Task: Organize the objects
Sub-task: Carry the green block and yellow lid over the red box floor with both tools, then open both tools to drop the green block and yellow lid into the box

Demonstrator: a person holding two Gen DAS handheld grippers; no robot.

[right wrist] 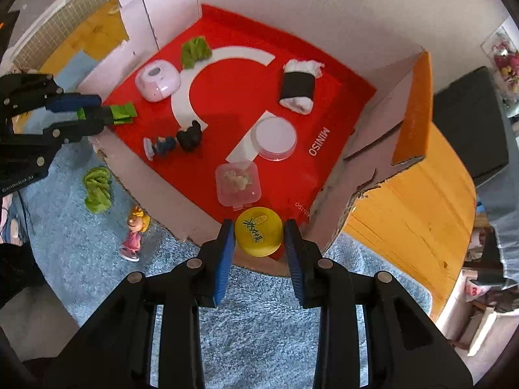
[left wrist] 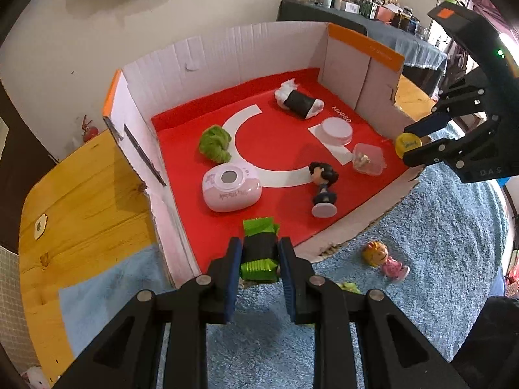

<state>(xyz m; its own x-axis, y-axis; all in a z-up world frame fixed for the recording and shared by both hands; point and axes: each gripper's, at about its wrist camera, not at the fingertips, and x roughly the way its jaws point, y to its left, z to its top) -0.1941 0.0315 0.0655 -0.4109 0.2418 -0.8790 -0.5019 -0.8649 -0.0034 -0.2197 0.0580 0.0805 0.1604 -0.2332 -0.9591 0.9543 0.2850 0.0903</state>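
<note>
Green-and-black roll (left wrist: 260, 253) clamped in the steeply down-tilted left hand-held gripper (left wrist: 260, 272).

A wooden table (left wrist: 84, 201) carries a blue rug (left wrist: 438, 259) (fluffy) and a cardboard box (left wrist: 227, 52).

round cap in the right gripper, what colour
Yellow round cap, green print on top; right wrist view.

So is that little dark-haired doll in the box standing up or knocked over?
Knocked over. The dark-haired doll lies on its side on the red box floor, round base off the floor.
</note>
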